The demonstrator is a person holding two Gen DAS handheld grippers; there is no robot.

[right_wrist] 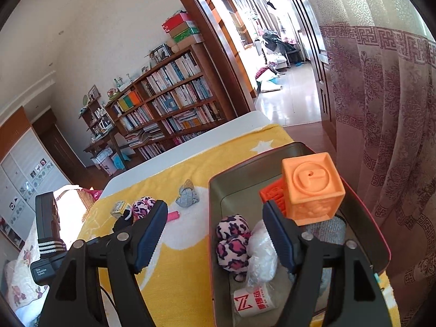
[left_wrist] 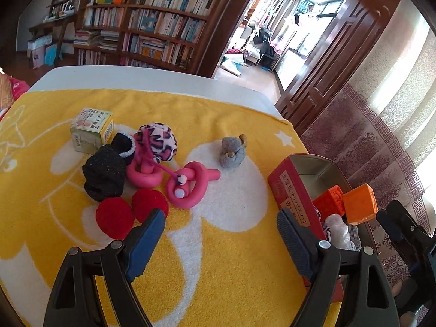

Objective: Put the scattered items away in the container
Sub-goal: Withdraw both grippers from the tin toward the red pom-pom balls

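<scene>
The right gripper (right_wrist: 215,234) stands released, the light orange block (right_wrist: 313,190) at two o'clock, just beside its right finger, inside the red container (right_wrist: 381,248). The left gripper (left_wrist: 220,234) gapes empty, red pom-poms (left_wrist: 130,212) at ten o'clock.

Beside my fingers, the black device (right_wrist: 46,269) reads "Data Acquisition System"; a white packet (right_wrist: 256,301) shows a red "Z".

White table (left_wrist: 152,77) — yellow towel (left_wrist: 218,245) spread over it.
</scene>
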